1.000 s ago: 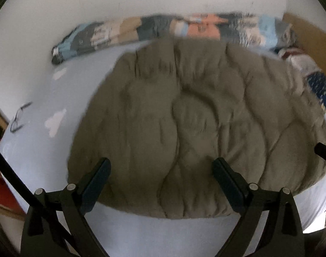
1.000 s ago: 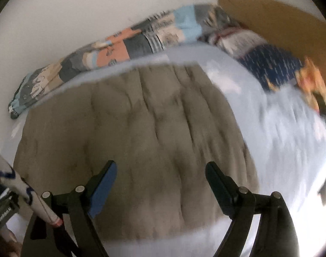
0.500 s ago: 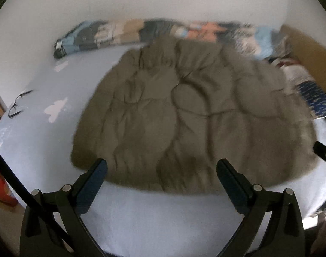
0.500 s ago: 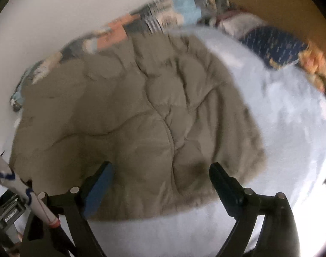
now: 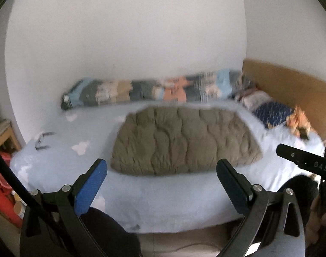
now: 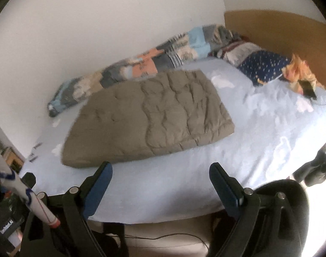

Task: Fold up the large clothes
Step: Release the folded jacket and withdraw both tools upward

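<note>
A quilted olive-brown garment (image 5: 185, 142) is seen folded into a broad, roughly rectangular slab, laid flat on the pale blue bed sheet (image 5: 167, 194). Its surface is puffed and marked by wavy stitched channels. The far edge is placed close beside a long patchwork roll (image 6: 128, 69) against the wall; whether they touch cannot be told. The near edge is set back from the mattress edge, and bare sheet is left on either side.
</note>
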Demonstrator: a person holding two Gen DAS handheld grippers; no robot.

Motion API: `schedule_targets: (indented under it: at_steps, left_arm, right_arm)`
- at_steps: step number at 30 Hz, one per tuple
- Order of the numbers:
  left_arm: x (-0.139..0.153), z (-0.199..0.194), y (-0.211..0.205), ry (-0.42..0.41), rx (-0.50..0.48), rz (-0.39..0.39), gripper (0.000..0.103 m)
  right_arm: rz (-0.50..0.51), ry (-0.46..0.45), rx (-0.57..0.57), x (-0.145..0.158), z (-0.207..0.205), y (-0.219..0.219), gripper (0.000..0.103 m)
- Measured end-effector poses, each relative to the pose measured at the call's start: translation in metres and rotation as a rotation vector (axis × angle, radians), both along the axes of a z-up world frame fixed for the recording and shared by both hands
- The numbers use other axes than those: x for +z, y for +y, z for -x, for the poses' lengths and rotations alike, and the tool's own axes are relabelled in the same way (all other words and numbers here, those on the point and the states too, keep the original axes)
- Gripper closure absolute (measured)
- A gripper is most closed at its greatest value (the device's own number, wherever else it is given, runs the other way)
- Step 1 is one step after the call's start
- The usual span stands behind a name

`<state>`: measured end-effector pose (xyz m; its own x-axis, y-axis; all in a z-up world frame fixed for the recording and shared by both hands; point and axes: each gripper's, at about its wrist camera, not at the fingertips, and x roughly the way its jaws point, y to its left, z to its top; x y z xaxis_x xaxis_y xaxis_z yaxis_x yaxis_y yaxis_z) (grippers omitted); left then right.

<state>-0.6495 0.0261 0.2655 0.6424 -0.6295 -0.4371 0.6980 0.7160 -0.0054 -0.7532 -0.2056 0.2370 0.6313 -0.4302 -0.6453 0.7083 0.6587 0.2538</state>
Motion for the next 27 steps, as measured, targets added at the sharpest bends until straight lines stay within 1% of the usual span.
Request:
schedule_targets:
  at_steps: [1,2,4,5,7,8,9,10,11,12,14,15,16,17,18,19,20,21,24,25,27]
  left_arm:
    - [0.018,0.005,0.009,-0.036,0.011,0.033,0.001]
    - [0.030,0.008,0.014,-0.060,0.024,0.048,0.001]
    - [0.060,0.011,0.023,-0.107,0.054,0.075,0.000]
    - [0.072,0.012,0.027,-0.111,0.060,0.085,0.000]
    - [0.091,0.009,0.032,-0.098,0.068,0.100,0.000]
    - [0.097,0.007,0.034,-0.094,0.085,0.100,0.000]
    - [0.100,0.004,0.033,-0.093,0.106,0.097,0.000]
    - [0.103,0.003,0.030,-0.089,0.131,0.088,0.000]
    - [0.102,0.002,0.028,-0.085,0.138,0.084,0.000]
    - [0.100,0.001,0.026,-0.074,0.145,0.078,0.000]
    - [0.090,0.000,0.019,-0.042,0.144,0.076,0.000]
    - [0.083,-0.004,0.015,-0.017,0.156,0.071,0.000]
    - [0.073,-0.009,0.007,0.023,0.174,0.042,0.000]
    - [0.066,-0.011,0.003,0.034,0.168,0.023,0.000]
    - [0.056,-0.015,-0.005,0.038,0.159,-0.014,0.000]
    - [0.049,-0.019,-0.012,0.039,0.158,-0.056,0.000]
    - [0.039,-0.025,-0.020,0.034,0.158,-0.113,0.000]
    - [0.032,-0.030,-0.025,0.039,0.155,-0.138,0.000]
    - [0.008,-0.047,-0.037,0.123,0.114,-0.197,0.000]
    - [0.000,-0.053,-0.042,0.142,0.111,-0.228,0.000]
    - [-0.009,-0.056,-0.045,0.141,0.107,-0.262,0.000]
  right_arm:
    - [0.009,-0.026,0.012,0.013,0.007,0.009,0.008]
    - [0.039,-0.046,0.024,0.033,0.015,0.017,0.008]
    - [0.092,-0.074,0.024,0.060,0.026,0.026,0.007]
    - [0.109,-0.103,0.030,0.081,0.034,0.029,0.006]
    - [0.121,-0.131,0.046,0.108,0.040,0.034,0.004]
    - [0.134,-0.133,0.061,0.127,0.043,0.037,0.003]
    - [0.148,-0.125,0.068,0.139,0.042,0.040,0.002]
    - [0.162,-0.119,0.071,0.148,0.043,0.044,0.001]
    - [0.181,-0.126,0.072,0.159,0.044,0.050,0.001]
    - [0.193,-0.140,0.065,0.164,0.046,0.055,0.000]
    - [0.239,-0.164,0.033,0.165,0.048,0.071,0.000]
    - [0.253,-0.162,0.032,0.162,0.046,0.077,0.000]
    - [0.255,-0.156,0.044,0.157,0.042,0.078,0.000]
    - [0.254,-0.147,0.070,0.150,0.035,0.079,0.000]
    - [0.243,-0.133,0.089,0.141,0.028,0.077,0.000]
    - [0.223,-0.103,0.097,0.133,0.020,0.073,0.000]
    - [0.197,-0.059,0.098,0.124,0.011,0.068,0.000]
    - [0.185,-0.028,0.093,0.115,0.004,0.063,0.000]
    - [0.181,0.009,0.069,0.100,-0.002,0.056,0.000]
    - [0.180,0.021,0.063,0.096,-0.005,0.055,0.000]
    - [0.186,0.047,0.063,0.091,-0.013,0.052,0.000]
